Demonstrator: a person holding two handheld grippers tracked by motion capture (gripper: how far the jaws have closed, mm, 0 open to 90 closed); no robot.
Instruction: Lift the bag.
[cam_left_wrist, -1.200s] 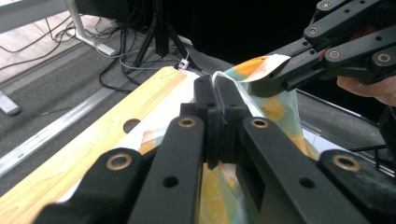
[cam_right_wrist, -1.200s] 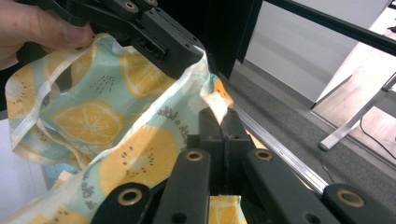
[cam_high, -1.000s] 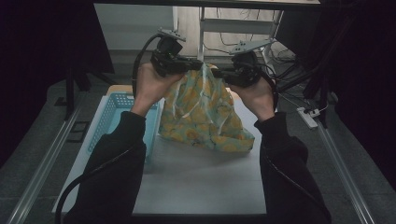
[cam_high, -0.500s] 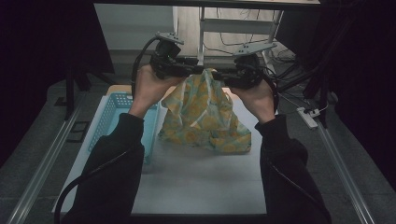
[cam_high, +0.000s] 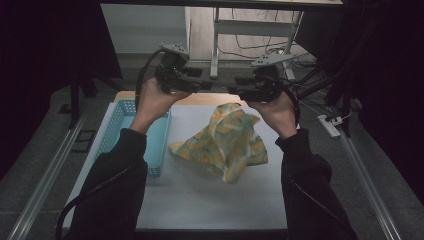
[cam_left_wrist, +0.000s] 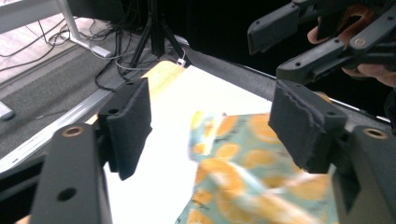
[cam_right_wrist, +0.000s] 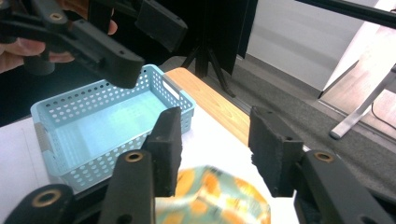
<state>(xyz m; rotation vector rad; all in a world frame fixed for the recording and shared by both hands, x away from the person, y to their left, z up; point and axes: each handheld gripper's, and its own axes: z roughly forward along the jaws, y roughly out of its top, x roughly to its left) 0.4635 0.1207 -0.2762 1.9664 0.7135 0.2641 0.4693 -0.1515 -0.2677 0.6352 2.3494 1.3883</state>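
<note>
White worktop (cam_high: 210, 200): we've just been opening both jaws, patterned cloth (cam_high: 225, 145) dropping free near its middle; next, regrip for folding.

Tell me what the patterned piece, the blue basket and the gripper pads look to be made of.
Patterned piece: looks like thin woven fabric, matt, orange and teal print; it crumples and folds softly.
Blue basket: likely moulded plastic, smooth with a slight sheen; its walls carry regular round holes.
Gripper pads: seemingly black foam or felt, matt, with fuzzy, ragged edges.
</note>
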